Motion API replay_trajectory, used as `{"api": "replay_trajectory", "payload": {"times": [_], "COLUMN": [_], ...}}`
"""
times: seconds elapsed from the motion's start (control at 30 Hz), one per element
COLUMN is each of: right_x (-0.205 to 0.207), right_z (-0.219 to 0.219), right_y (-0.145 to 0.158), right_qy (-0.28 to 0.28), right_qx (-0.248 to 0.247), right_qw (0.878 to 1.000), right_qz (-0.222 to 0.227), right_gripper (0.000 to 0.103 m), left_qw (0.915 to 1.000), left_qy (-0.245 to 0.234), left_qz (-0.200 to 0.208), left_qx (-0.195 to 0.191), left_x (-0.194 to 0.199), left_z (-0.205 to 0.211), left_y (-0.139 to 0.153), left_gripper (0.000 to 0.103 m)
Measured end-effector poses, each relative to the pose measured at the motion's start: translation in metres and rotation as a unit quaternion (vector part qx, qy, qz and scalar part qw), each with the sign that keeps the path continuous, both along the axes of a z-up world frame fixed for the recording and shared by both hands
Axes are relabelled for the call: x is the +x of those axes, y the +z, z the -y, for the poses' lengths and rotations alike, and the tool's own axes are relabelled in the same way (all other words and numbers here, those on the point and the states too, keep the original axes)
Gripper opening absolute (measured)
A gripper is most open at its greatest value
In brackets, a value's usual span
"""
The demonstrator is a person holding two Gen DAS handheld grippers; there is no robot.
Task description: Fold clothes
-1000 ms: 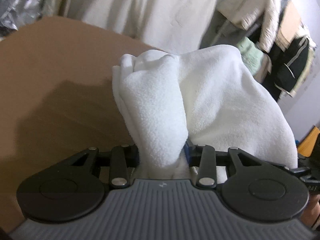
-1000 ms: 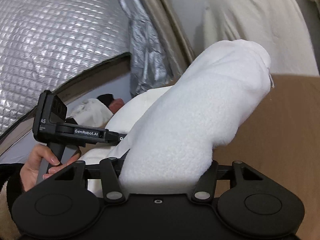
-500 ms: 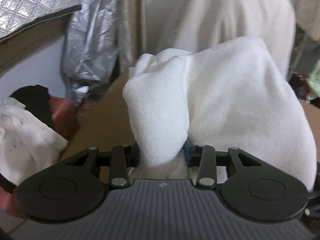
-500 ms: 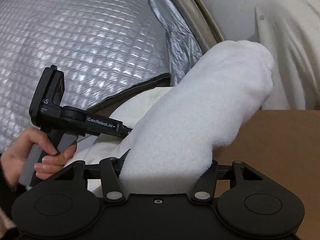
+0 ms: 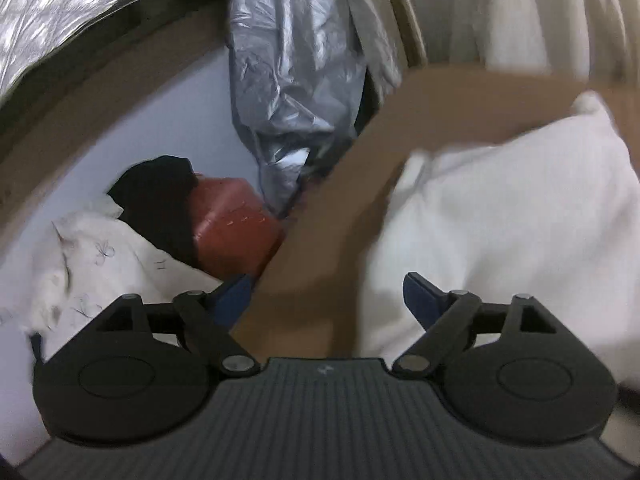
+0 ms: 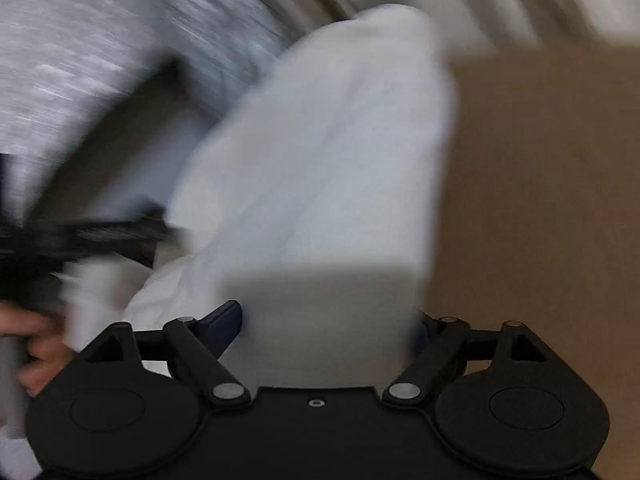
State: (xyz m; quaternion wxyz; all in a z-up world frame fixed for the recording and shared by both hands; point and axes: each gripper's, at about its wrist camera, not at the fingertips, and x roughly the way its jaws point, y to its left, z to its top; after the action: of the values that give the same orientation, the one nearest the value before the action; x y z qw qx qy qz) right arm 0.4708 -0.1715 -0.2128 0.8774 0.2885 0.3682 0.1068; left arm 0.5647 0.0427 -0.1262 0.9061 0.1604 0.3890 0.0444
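1. White fleece garment (image 5: 508, 216), thick and fuzzy, bunched into a soft heap with a rounded top corner; lies on the brown board (image 5: 440, 96).
2. Left gripper (image 5: 326, 296): jaws opening, spread wide, blue pads clear of the cloth; garment sits just right of the right pad, only bare board between the fingers.
3. Right gripper (image 6: 328, 320): jaws opening, wide; the garment (image 6: 320, 160) runs up from between the fingers, pads do not look pressed on it. View is motion-blurred.
4. Board's left edge runs diagonally in the left view, garment close to it; open bare board lies beyond the garment and, in the right view, to its right (image 6: 540, 180).
5. Off the board's left edge: red box (image 5: 232, 224), black cloth (image 5: 156, 200), white printed fabric (image 5: 104, 264), grey plastic sheet (image 5: 296, 60) hanging above.
6. Person's hand (image 6: 32, 344) on the left gripper's handle, left of the garment, blurred.
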Motion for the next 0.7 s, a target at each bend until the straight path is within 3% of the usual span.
{"api": "replay_trajectory", "payload": {"times": [0.1, 0.2, 0.23, 0.3, 0.33, 0.37, 0.4, 0.43, 0.5, 0.53, 0.57, 0.6, 0.63, 0.67, 0.7], "right_x": [-0.027, -0.049, -0.053, -0.058, -0.057, -0.055, -0.051, -0.045, -0.040, -0.042, -0.048, -0.057, -0.065, -0.073, -0.078], "right_z": [0.018, 0.027, 0.025, 0.015, 0.009, 0.001, -0.008, -0.018, -0.034, -0.040, -0.045, -0.051, -0.060, -0.071, -0.076], "right_y": [-0.014, -0.019, -0.020, -0.024, -0.027, -0.030, -0.036, -0.041, -0.033, -0.024, -0.012, 0.002, 0.013, 0.021, 0.023], "right_qy": [-0.004, 0.022, 0.031, 0.048, 0.056, 0.068, 0.083, 0.089, 0.081, 0.102, 0.133, 0.145, 0.136, 0.119, 0.116], "right_qx": [0.050, 0.101, 0.103, 0.085, 0.071, 0.060, 0.052, 0.044, 0.044, 0.068, 0.097, 0.077, -0.007, -0.112, -0.163], "right_qw": [0.999, 0.995, 0.994, 0.995, 0.996, 0.996, 0.995, 0.994, 0.993, 0.991, 0.986, 0.986, 0.990, 0.986, 0.978], "right_qz": [0.007, 0.011, 0.013, 0.013, 0.011, 0.005, -0.012, -0.043, -0.074, -0.057, -0.024, 0.007, 0.028, 0.044, 0.052], "right_gripper": [0.086, 0.086, 0.086, 0.088, 0.088, 0.088, 0.071, 0.032, 0.026, 0.004, 0.000, 0.000, 0.003, 0.007, 0.000], "left_qw": [0.9965, 0.9848, 0.9764, 0.9486, 0.9355, 0.9295, 0.9342, 0.9492, 0.9765, 0.9841, 0.9880, 0.9910, 0.9915, 0.9886, 0.9836], "left_qy": [-0.046, -0.037, -0.025, 0.000, 0.006, 0.003, 0.003, 0.013, 0.013, 0.001, -0.006, -0.003, 0.006, 0.023, 0.043], "left_qz": [0.001, -0.004, 0.000, 0.016, 0.021, 0.016, 0.000, -0.016, -0.009, 0.002, 0.003, -0.006, -0.025, -0.047, -0.066], "left_qx": [-0.070, -0.170, -0.215, -0.316, -0.353, -0.368, -0.357, -0.314, -0.215, -0.178, -0.154, -0.134, -0.127, -0.141, -0.162], "left_x": [-0.024, -0.048, -0.057, -0.076, -0.084, -0.086, -0.085, -0.081, -0.077, -0.077, -0.074, -0.069, -0.063, -0.058, -0.054], "left_z": [-0.017, -0.043, -0.054, -0.077, -0.084, -0.085, -0.079, -0.069, -0.045, -0.035, -0.028, -0.022, -0.019, -0.021, -0.025], "left_y": [-0.007, -0.009, -0.010, -0.014, -0.017, -0.023, -0.028, -0.031, -0.029, -0.027, -0.029, -0.033, -0.040, -0.049, -0.058], "left_gripper": [0.084, 0.087, 0.088, 0.089, 0.089, 0.089, 0.089, 0.089, 0.089, 0.089, 0.089, 0.090, 0.090, 0.090, 0.090]}}
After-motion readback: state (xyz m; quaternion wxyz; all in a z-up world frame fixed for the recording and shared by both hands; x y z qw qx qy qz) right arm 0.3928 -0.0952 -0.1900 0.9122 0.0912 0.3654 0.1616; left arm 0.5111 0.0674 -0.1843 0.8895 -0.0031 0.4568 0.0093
